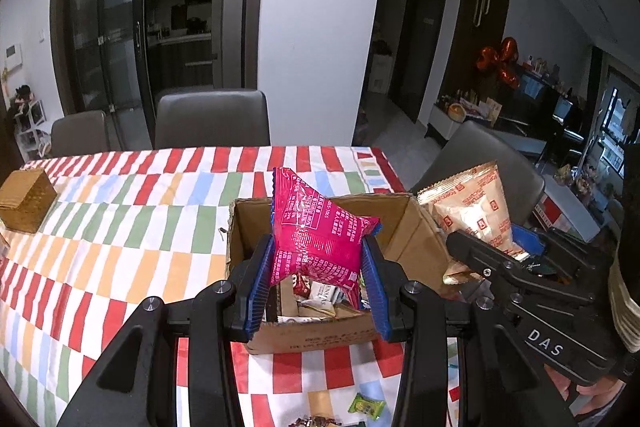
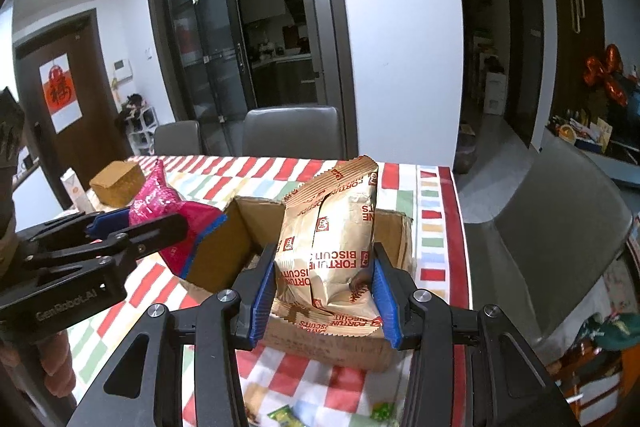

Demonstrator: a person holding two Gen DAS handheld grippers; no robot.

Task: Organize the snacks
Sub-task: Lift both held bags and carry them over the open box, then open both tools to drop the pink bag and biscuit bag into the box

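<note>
1. Left gripper (image 1: pixel 318 263) tilts down over the box (image 1: pixel 320 331), blue pads pinching a pink packet (image 1: pixel 320 235).
2. Right gripper (image 2: pixel 325 287), alongside, angled likewise, pinches a biscuit bag (image 2: pixel 332 239) above the same box on the table (image 2: pixel 428 227).

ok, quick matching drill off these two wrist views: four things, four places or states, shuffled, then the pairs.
Things:
1. pink snack bag
2. tan biscuit bag
3. cardboard box
4. woven basket

Places or states:
A. open on the checked tablecloth, small packets inside
B. clamped in the right gripper
C. at the far left of the table, away from both grippers
D. clamped in the left gripper

Pairs: 1-D, 2-B, 3-A, 4-C
</note>
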